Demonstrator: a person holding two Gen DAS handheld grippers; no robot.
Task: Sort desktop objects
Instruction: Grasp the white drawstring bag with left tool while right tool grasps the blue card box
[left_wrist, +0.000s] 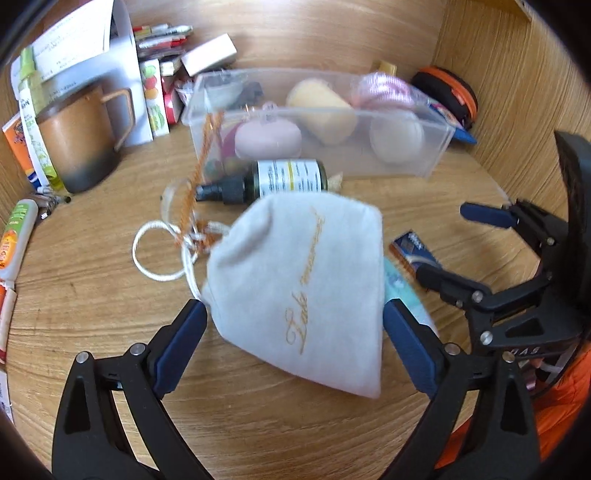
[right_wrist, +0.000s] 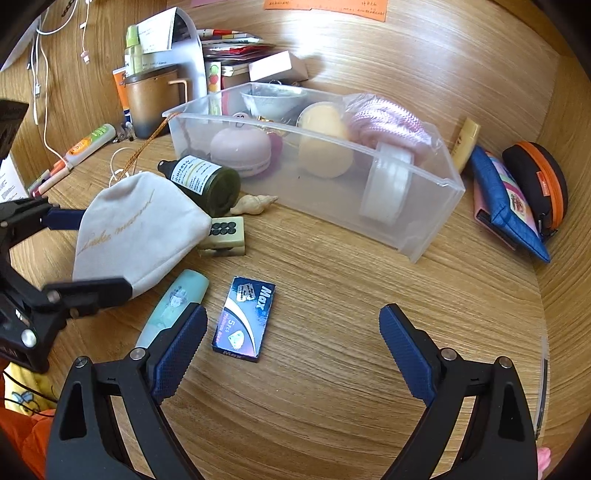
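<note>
Left gripper (left_wrist: 295, 332): jaws spread wide around the pale grey velvet drawstring pouch with gold script (left_wrist: 299, 288); whether the blue pads actually press its sides is not clear.
Right gripper (right_wrist: 291, 350): jaws wide apart, nothing between them, bare wooden desk (right_wrist: 332, 406) below.
Pouch: lies on the desk in front of the bin, its white cord (left_wrist: 155, 254) looped out to one side.
Dark blue "Max" staple box (right_wrist: 243, 319): flat on the desk, just ahead of the right gripper's left finger.
Pale turquoise tube (right_wrist: 171, 306): beside the staple box, partly under the pouch's edge.
Two stacked mahjong tiles (right_wrist: 223, 236): touching the pouch's far corner.
Dark green spray bottle with white label (right_wrist: 201, 181): on its side between pouch and bin.
Small beige seashell (right_wrist: 255, 203): next to the bottle's base.
Clear plastic bin (right_wrist: 424, 221): behind these, holding a pink round case (right_wrist: 240, 149), a yellow sponge (right_wrist: 325, 140) and a tape roll (right_wrist: 388, 184).
Brown mug (left_wrist: 79, 140): far back, well apart from the pouch.
</note>
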